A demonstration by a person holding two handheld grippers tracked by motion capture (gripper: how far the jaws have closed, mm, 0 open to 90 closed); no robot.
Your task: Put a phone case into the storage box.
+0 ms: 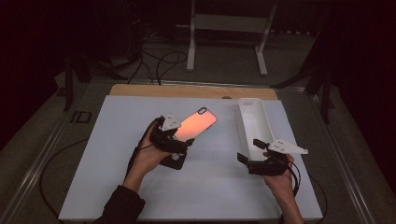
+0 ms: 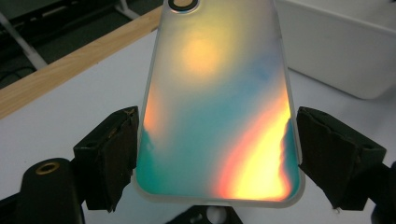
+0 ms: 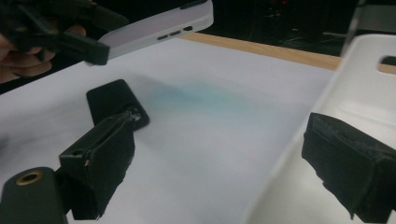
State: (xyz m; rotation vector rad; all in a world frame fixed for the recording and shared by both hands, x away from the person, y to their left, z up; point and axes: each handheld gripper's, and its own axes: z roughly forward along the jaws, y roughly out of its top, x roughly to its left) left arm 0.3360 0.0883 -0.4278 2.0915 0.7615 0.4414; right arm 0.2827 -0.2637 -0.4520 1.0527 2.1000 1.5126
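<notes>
Two hand-held grippers working over a white table mat [image 1: 205,186], one lifting an iridescent phone case.

The mat is lying wide and mostly bare, its wooden far edge [image 1: 187,91] showing beyond it, with open room in the middle between the hands. The long white plastic tray [image 1: 254,126] is sitting near the right edge, nothing visible inside it. The left gripper [image 2: 217,154] is holding the glossy orange-and-teal phone case [image 2: 215,107] off the mat, jaws pressing its two long sides. The right gripper [image 3: 219,172] is straddling the tray's near wall, jaws spread wide. A small black phone case [image 3: 114,105] is lying flat beneath the raised one.
</notes>
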